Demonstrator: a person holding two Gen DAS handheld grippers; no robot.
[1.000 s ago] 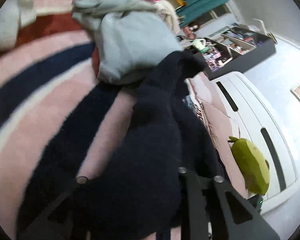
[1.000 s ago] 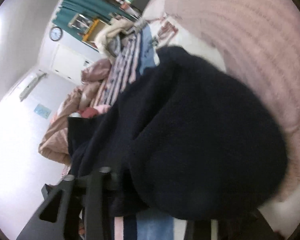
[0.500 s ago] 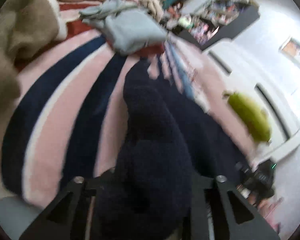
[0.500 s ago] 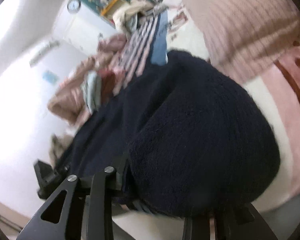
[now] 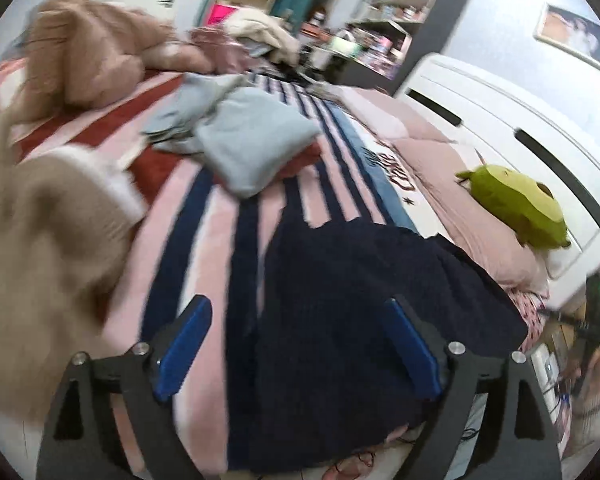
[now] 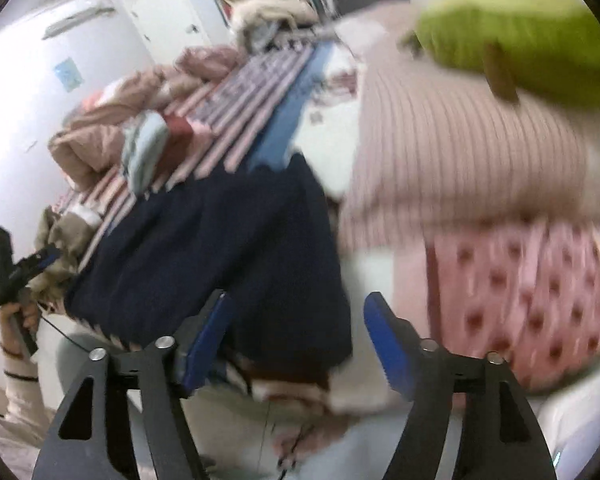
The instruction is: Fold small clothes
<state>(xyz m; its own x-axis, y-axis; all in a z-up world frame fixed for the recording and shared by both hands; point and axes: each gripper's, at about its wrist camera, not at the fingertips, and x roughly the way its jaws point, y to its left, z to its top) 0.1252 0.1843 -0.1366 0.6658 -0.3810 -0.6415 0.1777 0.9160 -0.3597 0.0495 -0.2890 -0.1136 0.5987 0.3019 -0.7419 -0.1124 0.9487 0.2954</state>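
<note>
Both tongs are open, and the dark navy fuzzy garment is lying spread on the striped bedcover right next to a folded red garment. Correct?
Not quite: the folded garment beyond the dark navy fuzzy garment is pale grey-blue, not red, as the left wrist view shows. The rest holds: the left tongs and right tongs are open, and the navy garment lies on the striped bedcover.

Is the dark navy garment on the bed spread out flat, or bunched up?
Spread out. The dark navy garment lies flat across the striped bedspread, with no gripper holding it.

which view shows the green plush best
The left wrist view: the plush is sharp and whole, lying on the pink pillow by the headboard. In the right wrist view it is a blurred green mass, cut off at the edge.
</note>
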